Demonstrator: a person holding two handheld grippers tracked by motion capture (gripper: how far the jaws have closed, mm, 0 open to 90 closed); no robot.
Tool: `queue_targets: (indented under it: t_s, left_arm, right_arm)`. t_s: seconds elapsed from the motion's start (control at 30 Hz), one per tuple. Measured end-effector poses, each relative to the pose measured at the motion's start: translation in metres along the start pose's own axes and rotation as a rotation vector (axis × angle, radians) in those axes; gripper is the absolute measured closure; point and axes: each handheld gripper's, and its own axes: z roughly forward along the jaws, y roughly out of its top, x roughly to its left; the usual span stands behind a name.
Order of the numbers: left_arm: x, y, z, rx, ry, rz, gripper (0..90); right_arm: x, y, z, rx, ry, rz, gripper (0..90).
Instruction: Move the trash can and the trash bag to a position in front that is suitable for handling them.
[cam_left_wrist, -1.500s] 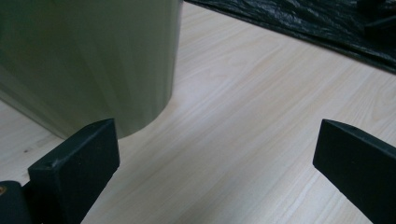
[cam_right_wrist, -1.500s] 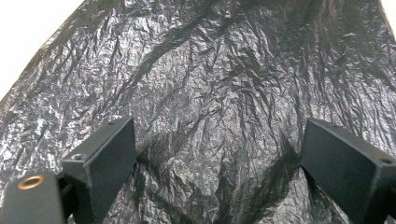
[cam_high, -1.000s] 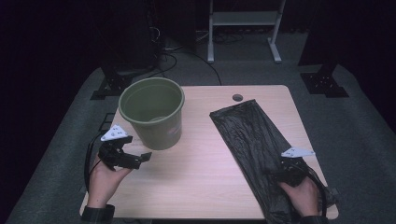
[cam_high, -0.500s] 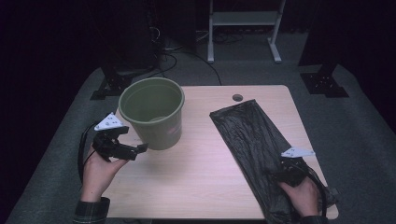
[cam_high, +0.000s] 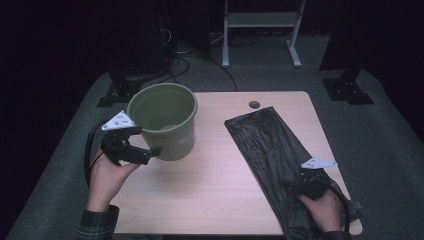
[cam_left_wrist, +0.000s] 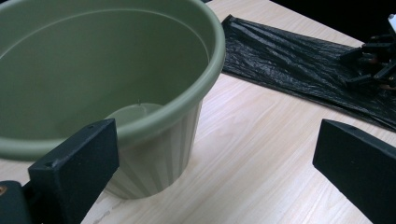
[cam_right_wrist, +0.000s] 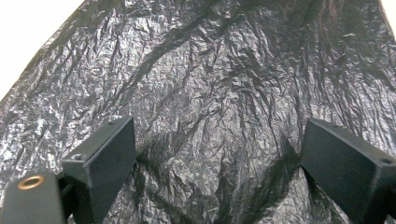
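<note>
Spreading wide, your right gripper (cam_high: 304, 184) rests its jaws on the crinkled black plastic bag (cam_high: 270, 150), pinching nothing. That bag lies flat on the pale wooden table (cam_high: 210, 185), long axis running from near-right corner toward far centre; your hand hides its near end. Your left gripper (cam_high: 150, 151), jaws apart too, hovers beside the round olive-green plastic bucket (cam_high: 165, 125).

A light wooden table (cam_high: 215, 200) with a small round grommet (cam_high: 254, 104) near its far edge stands on grey carpet (cam_high: 380, 130). Beyond it, in a dark, unlit room, are a white metal frame (cam_high: 260, 25), black stand bases (cam_high: 347, 90) and loose cables (cam_high: 200, 57).
</note>
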Motion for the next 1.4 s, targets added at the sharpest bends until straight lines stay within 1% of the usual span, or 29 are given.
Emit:
queue_targets:
  t_s: [0.1,0.17,0.2,0.23,0.33,0.37,0.4,0.43,0.47,0.5,0.53,0.57,0.67,0.7,0.73,0.77,0.8,0.83,0.9,1.0,1.03,1.07,1.1,1.13,1.2,1.3,1.37,1.4]
  left_arm:
    - [0.000,0.006,0.004,-0.005,-0.011,0.007,0.0]
    - [0.000,0.008,0.008,-0.007,-0.019,0.015,2.9]
    - [0.001,0.011,0.012,-0.007,-0.016,0.018,3.5]
    - [0.001,0.011,0.012,-0.007,-0.016,0.018,5.1]
    - [0.002,0.016,0.021,0.002,-0.019,0.025,5.7]
    - [0.002,0.017,0.023,0.001,-0.026,0.028,8.2]
    - [0.003,0.019,0.026,0.003,-0.042,0.030,11.0]
    - [0.004,0.021,0.028,0.008,-0.044,0.026,12.2]
    - [0.005,0.023,0.032,0.016,-0.036,0.030,16.0]
    - [0.005,0.023,0.032,0.016,-0.036,0.030,17.6]
    - [0.006,0.024,0.035,0.019,-0.043,0.025,17.6]
    - [0.006,0.025,0.037,0.024,-0.048,0.028,20.9]
    - [0.007,0.027,0.045,0.043,-0.036,0.033,22.7]
    - [0.008,0.027,0.046,0.045,-0.043,0.041,33.6]
    - [0.008,0.028,0.047,0.043,-0.047,0.047,33.6]
    - [0.008,0.028,0.048,0.042,-0.047,0.056,38.8]
    - [0.008,0.028,0.049,0.043,-0.035,0.067,42.4]
    - [0.008,0.028,0.050,0.050,-0.026,0.073,44.1]
    - [0.010,0.029,0.053,0.062,-0.029,0.069,48.2]
    - [0.011,0.030,0.056,0.074,-0.047,0.063,57.0]
    - [0.012,0.030,0.057,0.081,-0.048,0.065,61.2]
    - [0.012,0.030,0.058,0.086,-0.053,0.066,61.2]
    - [0.012,0.030,0.060,0.090,-0.058,0.065,62.4]
    - [0.013,0.030,0.061,0.095,-0.062,0.062,65.6]
    - [0.013,0.030,0.064,0.097,-0.076,0.064,66.9]
    - [0.013,0.030,0.064,0.094,-0.080,0.065,68.3]
    - [0.013,0.031,0.064,0.097,-0.090,0.065,71.1]
    - [0.012,0.031,0.064,0.092,-0.094,0.060,71.1]
  right_arm:
    - [0.000,0.000,0.000,0.000,0.000,0.000,9.7]
    - [0.000,0.000,0.000,0.000,0.000,0.000,9.8]
    - [0.000,0.000,0.000,0.000,0.000,0.000,9.8]
    - [0.000,0.000,0.000,0.000,0.001,0.000,9.8]
    - [0.000,0.000,0.000,0.000,0.001,-0.001,9.8]
    - [0.000,0.000,0.000,0.000,0.001,-0.001,9.7]
    - [0.000,0.000,0.000,0.000,0.001,-0.001,9.8]
    - [0.000,0.000,0.000,0.000,0.001,-0.001,9.8]
    - [0.000,0.000,0.000,0.000,0.002,-0.001,9.8]
    - [0.000,0.000,0.000,0.000,0.002,-0.001,9.8]
    - [0.000,0.000,0.000,0.000,0.002,-0.001,9.8]
    - [0.000,0.000,0.000,0.000,0.002,-0.001,9.8]
    - [0.000,0.000,0.000,0.000,0.003,-0.002,9.8]
    - [0.000,0.000,0.000,0.000,0.003,-0.002,9.8]
    - [0.000,0.000,0.000,0.000,0.003,-0.002,9.8]
    - [0.000,0.000,0.000,0.000,0.003,-0.002,9.8]
    - [0.000,0.000,0.000,0.000,0.003,-0.002,9.8]
    - [0.000,0.000,0.000,0.001,0.003,-0.002,9.8]
    - [0.000,0.000,0.000,0.000,0.003,-0.002,9.8]
    - [0.000,0.000,0.000,0.000,0.003,-0.003,9.8]
    - [0.000,0.000,0.000,0.001,0.003,-0.002,9.8]
    - [0.000,0.000,0.000,0.001,0.003,-0.002,9.8]
    - [0.000,0.000,0.000,0.001,0.003,-0.002,9.8]
    - [0.000,0.000,0.000,0.001,0.003,-0.002,9.8]
    - [0.000,0.000,0.000,0.001,0.003,-0.002,9.8]
    - [0.000,0.000,0.000,0.000,0.003,-0.002,9.8]
    - [0.000,0.000,0.000,0.000,0.003,-0.002,9.8]
    - [0.000,0.000,0.000,0.000,0.003,-0.002,9.8]
